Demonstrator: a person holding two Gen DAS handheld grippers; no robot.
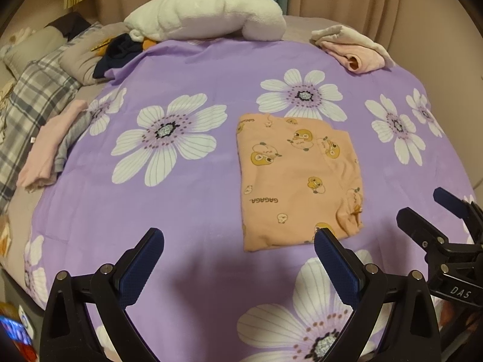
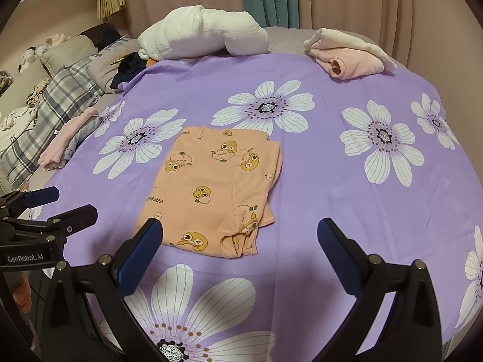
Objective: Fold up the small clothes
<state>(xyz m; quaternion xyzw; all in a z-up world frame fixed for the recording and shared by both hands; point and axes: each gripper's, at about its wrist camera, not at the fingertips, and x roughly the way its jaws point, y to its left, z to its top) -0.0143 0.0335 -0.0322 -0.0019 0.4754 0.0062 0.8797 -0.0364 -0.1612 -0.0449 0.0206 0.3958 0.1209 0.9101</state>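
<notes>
Bed covered w/ purple floral sheet. White rolled blanket is seen at far edge, pink folded garment to its right. Peach duck-print garment lies folded flat mid-sheet — just ahead of both grippers. Left gripper & right gripper: jaws spread wide, nothing pinched — held above sheet.

black hand-held gripper, blue pads
</notes>
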